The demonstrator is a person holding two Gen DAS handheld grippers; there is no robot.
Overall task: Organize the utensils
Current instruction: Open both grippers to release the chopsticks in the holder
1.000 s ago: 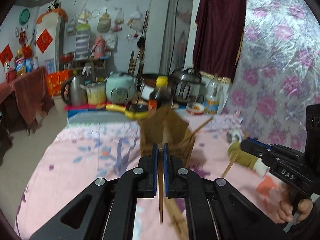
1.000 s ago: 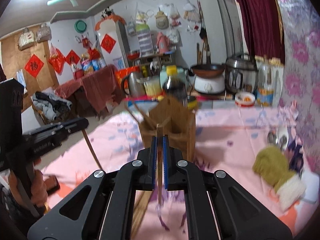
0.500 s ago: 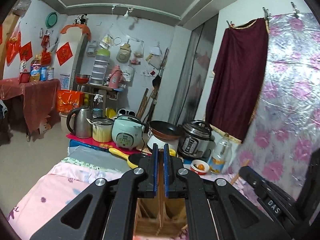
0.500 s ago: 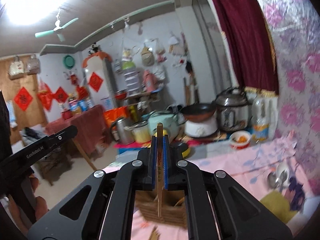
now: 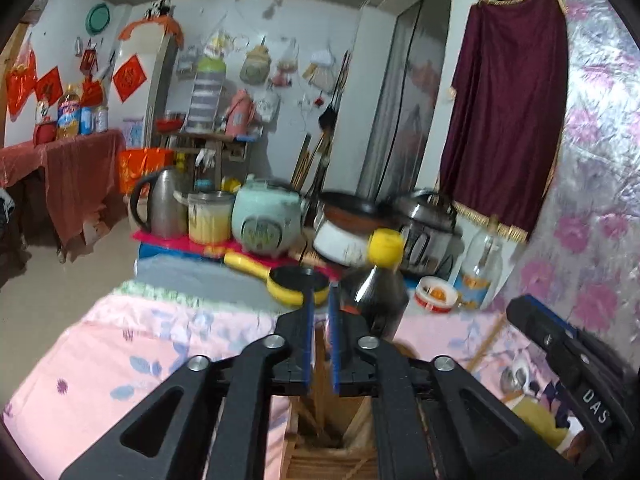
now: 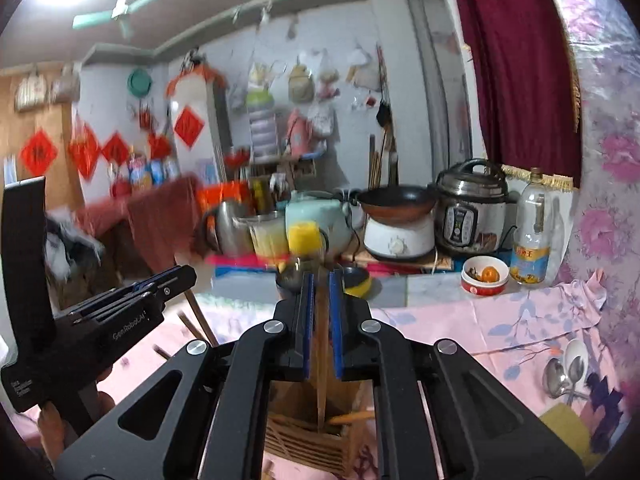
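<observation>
Wooden holder (image 5: pixel 328 456) cut off below behind the left tongs (image 5: pixel 321 344); dark bottle (image 6: pixel 298 256) motion-blurred.

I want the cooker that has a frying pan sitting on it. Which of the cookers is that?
The white cooker, between the pale green cooker and the steel pressure cooker; it alone carries the black pan.

Left hand-held gripper (image 5: pixel 320 344): matte black linkage arms, silver screws, blue pads (image 5: pixel 308 344). Right hand-held gripper (image 6: pixel 320 320): same build; white "DAS" lettering on its side.
</observation>
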